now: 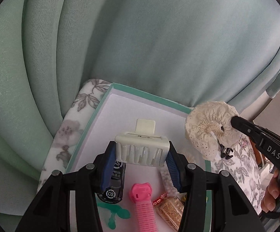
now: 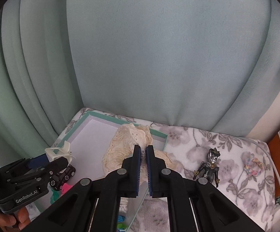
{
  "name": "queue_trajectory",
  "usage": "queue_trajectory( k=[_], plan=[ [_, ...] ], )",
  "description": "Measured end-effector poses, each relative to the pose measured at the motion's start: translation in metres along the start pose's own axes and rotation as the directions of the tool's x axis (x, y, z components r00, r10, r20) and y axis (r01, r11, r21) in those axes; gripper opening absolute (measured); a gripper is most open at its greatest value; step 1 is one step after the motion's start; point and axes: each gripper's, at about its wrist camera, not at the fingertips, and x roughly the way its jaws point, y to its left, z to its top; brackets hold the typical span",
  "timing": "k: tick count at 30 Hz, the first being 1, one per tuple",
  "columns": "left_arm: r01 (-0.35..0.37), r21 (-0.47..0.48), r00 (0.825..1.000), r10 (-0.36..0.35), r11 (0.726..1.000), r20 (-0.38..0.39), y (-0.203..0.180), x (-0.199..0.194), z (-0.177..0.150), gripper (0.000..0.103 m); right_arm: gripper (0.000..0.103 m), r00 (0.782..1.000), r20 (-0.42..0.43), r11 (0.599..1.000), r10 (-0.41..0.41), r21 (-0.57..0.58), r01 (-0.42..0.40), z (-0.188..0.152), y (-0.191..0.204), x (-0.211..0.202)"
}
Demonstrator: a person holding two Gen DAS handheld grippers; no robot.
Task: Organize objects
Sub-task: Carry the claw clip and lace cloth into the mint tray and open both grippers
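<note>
Cream clip (image 1: 141,150) clamped in left gripper (image 1: 140,164); lace scrunchie (image 2: 128,147) pinched in right gripper (image 2: 143,154), both above box (image 1: 93,119).

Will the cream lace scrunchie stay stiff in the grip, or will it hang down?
Probably floppy: the lace scrunchie droops in loose ruffled folds around the shut right gripper. It is likely light and hardly slippery, since a pinch on its gathered middle holds it.

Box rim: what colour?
Teal-green rim, white inside; clearest in the left wrist view.
</note>
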Motion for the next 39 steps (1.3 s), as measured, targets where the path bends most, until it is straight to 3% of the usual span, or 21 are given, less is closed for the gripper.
queue_trajectory(
  k=[24,35,38,39],
  plan=[
    [-0.016,0.018,0.996,0.018,1.0,-0.084,0.007,0.041,0.005,0.052,0.007,0.992,-0.123,0.999,-0.003,-0.046,-0.003,-0.005,0.022,0.064],
    [-0.031,0.013,0.994,0.032,0.999,-0.109,0.008,0.062,0.007,0.052,0.008,0.989,-0.149,0.999,-0.013,-0.046,0.006,-0.013,0.021,0.069],
    [-0.042,0.007,0.992,0.043,0.999,-0.117,0.006,0.061,0.007,0.053,0.016,0.988,-0.151,0.999,-0.015,-0.05,0.007,-0.013,0.021,0.065],
    [-0.046,0.006,0.992,0.046,0.999,-0.119,0.005,0.058,0.007,0.055,0.025,0.989,-0.15,0.999,-0.016,-0.051,0.008,-0.014,0.021,0.064]
  ],
)
